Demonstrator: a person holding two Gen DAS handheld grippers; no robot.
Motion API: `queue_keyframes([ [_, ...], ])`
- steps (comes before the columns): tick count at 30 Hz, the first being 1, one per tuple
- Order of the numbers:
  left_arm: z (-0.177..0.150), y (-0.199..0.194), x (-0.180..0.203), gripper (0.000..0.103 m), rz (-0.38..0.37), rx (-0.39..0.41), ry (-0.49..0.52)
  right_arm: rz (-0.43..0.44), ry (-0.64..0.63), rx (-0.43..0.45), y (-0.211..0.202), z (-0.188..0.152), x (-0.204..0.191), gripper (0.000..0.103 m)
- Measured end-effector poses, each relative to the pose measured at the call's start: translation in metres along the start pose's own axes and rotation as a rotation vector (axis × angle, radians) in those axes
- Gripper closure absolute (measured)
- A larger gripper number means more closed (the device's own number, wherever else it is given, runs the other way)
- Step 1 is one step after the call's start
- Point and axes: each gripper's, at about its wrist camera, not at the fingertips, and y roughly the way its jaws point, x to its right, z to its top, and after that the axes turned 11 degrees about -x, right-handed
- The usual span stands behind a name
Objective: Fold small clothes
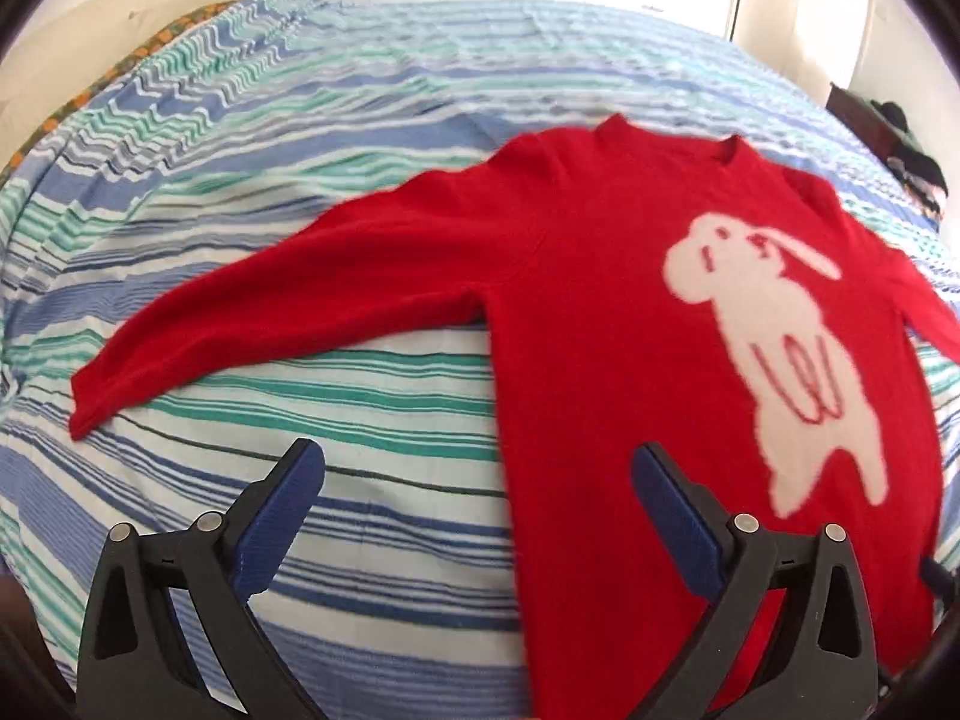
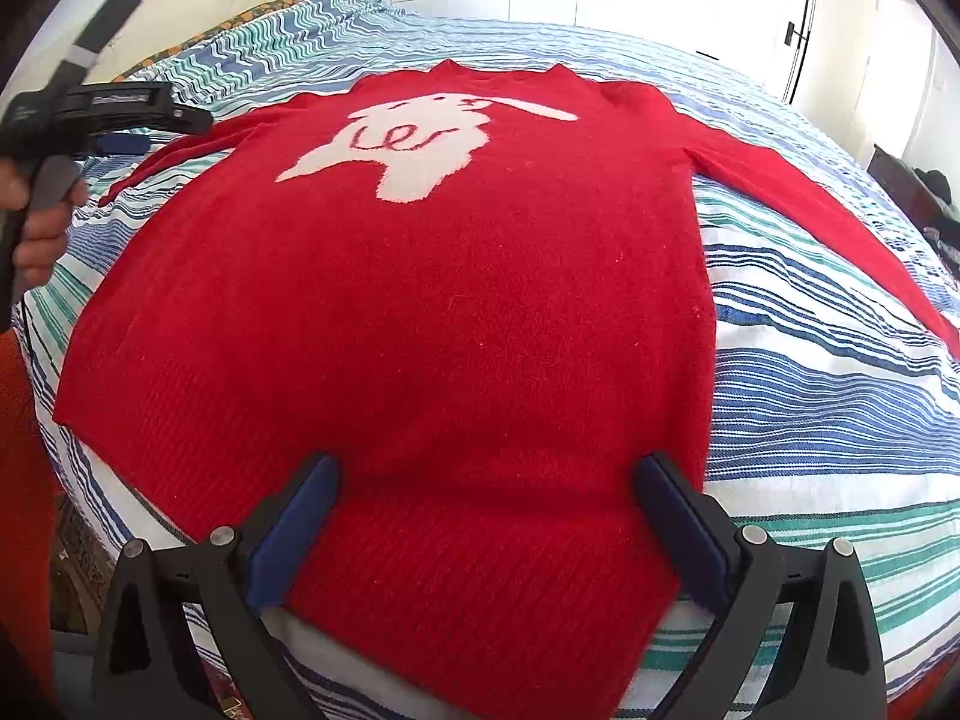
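We hold both grippers over a bed whose striped blue, green and white bedspread point(image 1: 372, 396) fills most of each view. The red sweater point(image 2: 456, 312) lies flat on it, front up, with a white animal figure point(image 2: 420, 144) on the chest and both sleeves spread outward.

In the left wrist view, our left gripper point(image 1: 477, 480) hangs with its jaws wide apart and nothing between them. Its left finger is over bare bedspread and its right finger is over the sweater's body, whose side edge runs up between the two fingers. From here the sweater fills the region from 12 to 5 o'clock. One sleeve point(image 1: 270, 300) reaches out toward 9 o'clock, its cuff resting on the stripes. The collar sits at about 1 o'clock.

In the right wrist view, our right gripper point(image 2: 486, 492) is also spread wide, gripping nothing. Its blue-padded fingers point(image 2: 294, 534) stand to either side of the ribbed hem point(image 2: 480, 570), which runs over the near edge of the bed at 6 o'clock. We cannot tell whether the fingers touch the knit. The collar is at 12 o'clock and the other sleeve point(image 2: 810, 204) runs out toward 3 o'clock. The left gripper shows at 10 o'clock, above the far sleeve.
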Motion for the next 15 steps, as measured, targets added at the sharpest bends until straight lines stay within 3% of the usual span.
queue_keyframes([
  [1,0.005,0.029,-0.004,0.000,-0.019,-0.075,0.012,0.000,0.000,0.002,0.000,0.000,0.000,0.004],
  [2,0.005,0.052,-0.011,0.000,-0.096,-0.087,0.019,-0.001,-0.002,0.004,0.000,0.000,0.000,0.004],
  [4,-0.009,0.043,-0.025,0.000,-0.164,0.077,0.014,0.002,-0.005,0.009,0.000,-0.001,0.000,0.004],
  [6,-0.017,0.038,-0.032,0.000,-0.197,0.105,0.002,0.004,-0.011,0.011,0.000,-0.002,0.000,0.004],
  [11,-0.022,0.035,-0.034,0.000,-0.193,0.119,0.017,-0.014,0.003,-0.015,-0.015,0.008,0.001,0.005],
  [15,-0.022,0.035,-0.029,0.000,-0.169,0.118,0.027,-0.028,0.159,0.132,-0.061,0.029,0.048,0.001],
])
